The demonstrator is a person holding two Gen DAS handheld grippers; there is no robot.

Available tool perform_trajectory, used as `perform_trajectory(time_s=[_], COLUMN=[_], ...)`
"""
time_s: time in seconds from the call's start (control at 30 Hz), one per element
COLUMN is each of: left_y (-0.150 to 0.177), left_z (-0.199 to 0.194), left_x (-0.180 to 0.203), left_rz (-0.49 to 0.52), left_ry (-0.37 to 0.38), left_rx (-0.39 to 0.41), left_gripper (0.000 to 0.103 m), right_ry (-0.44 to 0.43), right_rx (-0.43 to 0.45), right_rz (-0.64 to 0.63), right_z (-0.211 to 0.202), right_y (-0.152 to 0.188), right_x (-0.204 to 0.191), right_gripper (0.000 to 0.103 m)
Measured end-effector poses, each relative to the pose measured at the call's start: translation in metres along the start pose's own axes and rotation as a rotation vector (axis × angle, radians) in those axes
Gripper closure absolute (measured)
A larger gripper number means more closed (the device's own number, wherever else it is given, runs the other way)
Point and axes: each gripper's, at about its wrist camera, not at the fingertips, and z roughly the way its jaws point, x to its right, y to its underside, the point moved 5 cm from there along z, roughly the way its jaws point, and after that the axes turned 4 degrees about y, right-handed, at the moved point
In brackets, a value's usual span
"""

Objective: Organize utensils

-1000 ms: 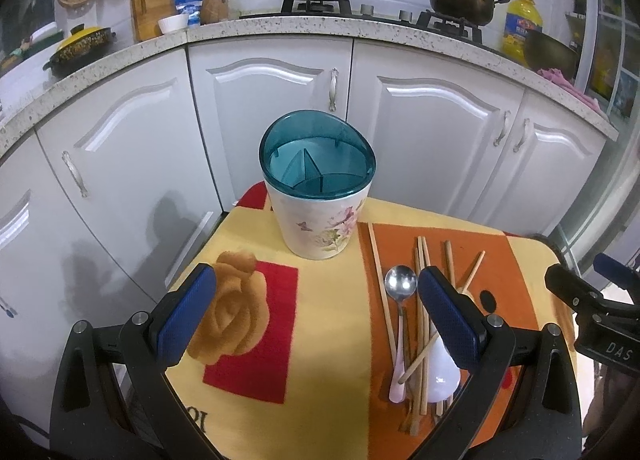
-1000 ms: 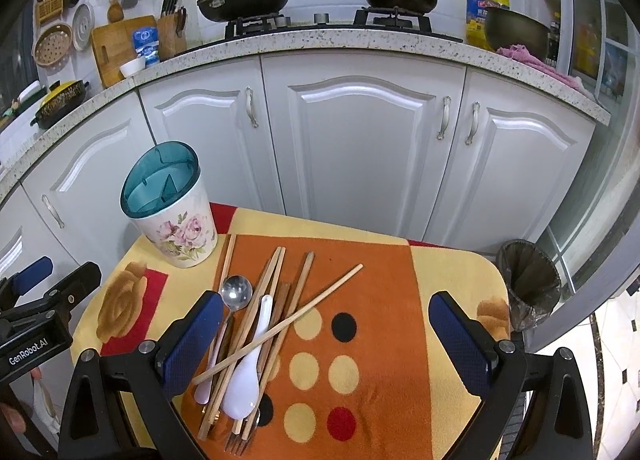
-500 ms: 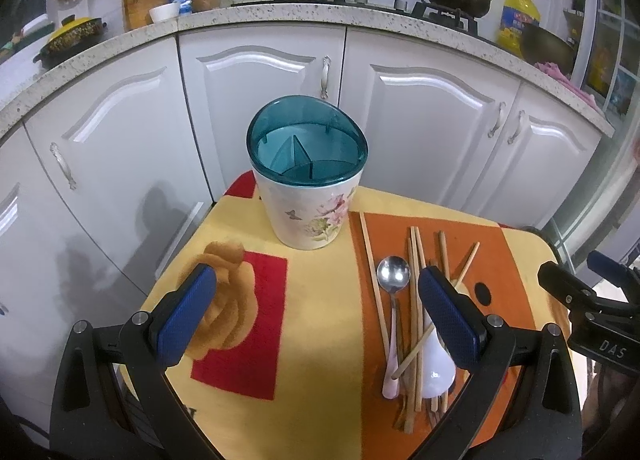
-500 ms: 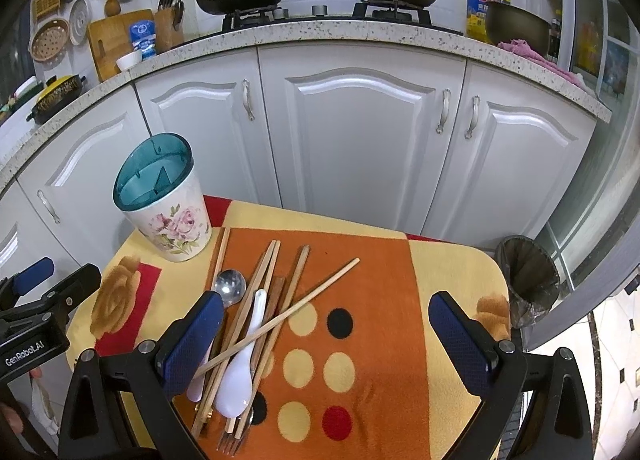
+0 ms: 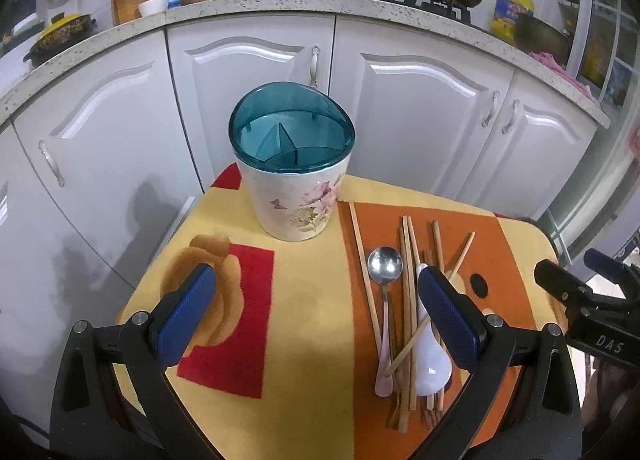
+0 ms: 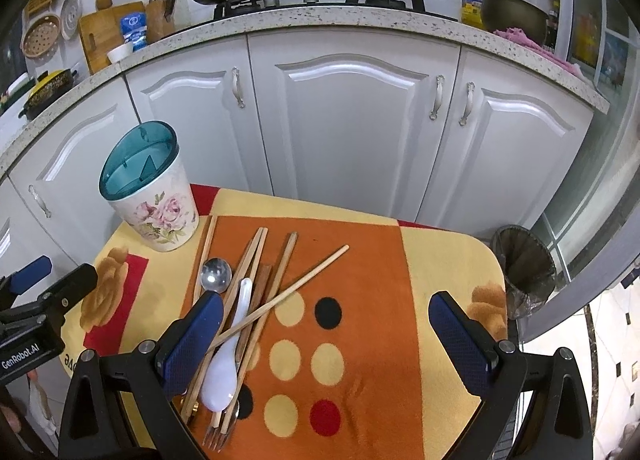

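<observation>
A floral utensil holder (image 5: pixel 298 196) (image 6: pixel 154 216) with a teal divided insert stands at the far left of the table, with nothing in it. To its right lies a pile: a metal spoon (image 5: pixel 384 260) (image 6: pixel 216 275), a white ceramic spoon (image 5: pixel 430 368) (image 6: pixel 224 372), several wooden chopsticks (image 5: pixel 408 300) (image 6: pixel 280 300) and a fork (image 6: pixel 214 436). My left gripper (image 5: pixel 316 312) hovers open above the near left of the table. Over the near side my right gripper (image 6: pixel 326 340) is open, its left finger over the pile. Neither holds anything.
The small table wears a yellow, orange and red patterned cloth (image 6: pixel 360 300). White cabinet doors (image 6: pixel 344 120) stand close behind it under a speckled counter with pans. A bin with a dark bag (image 6: pixel 524 272) sits on the floor at the right.
Both views have shifted slightly: the holder and the pile sit a little higher and farther away in the frames than a second ago. Both grippers stay open, and nothing on the table has moved.
</observation>
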Motion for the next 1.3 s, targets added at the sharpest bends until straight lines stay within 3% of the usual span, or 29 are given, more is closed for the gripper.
perform_trajectory(time_s=[0.27, 0.77, 1.1, 1.17, 1.23, 1.3], left_y=[0.001, 0.003, 0.009, 0.011, 0.013, 0.015], left_z=[0.004, 0.01, 0.025, 0.032, 0.038, 0.046], left_x=[0.003, 0.0, -0.009, -0.009, -0.007, -0.005], left_rz=[-0.003, -0.008, -0.023, -0.017, -0.012, -0.006], left_ry=[0.027, 0.011, 0.014, 0.033, 0.066, 0.098], left_rx=[0.0, -0.017, -0.051, -0.072, -0.091, -0.108], left_gripper=[0.001, 0.001, 0.003, 0.007, 0.014, 0.021], right_ry=[-0.008, -0.02, -0.071, -0.092, -0.111, -0.141], right_rx=[-0.017, -0.028, -0.052, -0.07, -0.092, -0.124], right_rz=[0.027, 0.008, -0.002, -0.006, -0.011, -0.003], right_z=[0.004, 0.008, 0.021, 0.028, 0.036, 0.048], right_y=[0.001, 0.003, 0.008, 0.011, 0.014, 0.016], right_x=[0.007, 0.004, 0.0, -0.002, -0.003, -0.004], right_gripper=[0.001, 0.001, 0.001, 0.004, 0.017, 0.022])
